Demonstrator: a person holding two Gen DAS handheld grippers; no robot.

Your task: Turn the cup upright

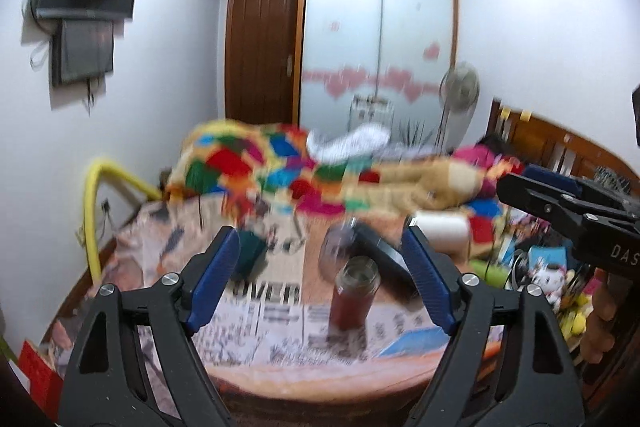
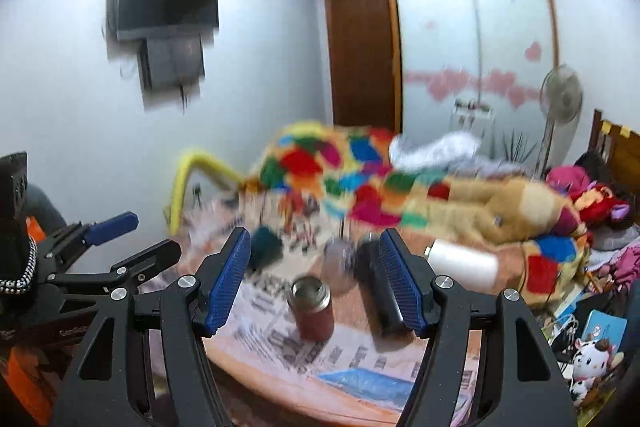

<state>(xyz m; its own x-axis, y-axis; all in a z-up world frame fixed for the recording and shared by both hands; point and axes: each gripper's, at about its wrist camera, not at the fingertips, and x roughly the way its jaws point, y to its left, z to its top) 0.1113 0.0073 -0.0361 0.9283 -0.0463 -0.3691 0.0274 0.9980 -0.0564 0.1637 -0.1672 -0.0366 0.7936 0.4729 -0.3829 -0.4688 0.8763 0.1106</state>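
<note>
Red-brown cup (image 1: 354, 297) w/ steel rim stands upright, mouth up, on newspaper (image 1: 280, 311) spread over the bed (image 2: 400, 399). I note left tongs (image 1: 320, 275) spread wide, nothing held, cup between & beyond the tips. Right tongs (image 2: 316, 277) likewise wide, empty. Black cylinder (image 2: 380, 291) lies just right of cup; white roll (image 2: 464, 263) further right. Frames blurred.

We observed a wall-mounted television (image 2: 167, 3) at ten o'clock and a brown wooden door (image 2: 360, 43) at twelve. A patchwork blanket (image 2: 340, 171) lay across the bed at centre, with newspaper (image 2: 276, 331) spread at six o'clock. A standing fan (image 2: 560, 99) and a plush toy (image 2: 592, 355) occupied three to four o'clock.
</note>
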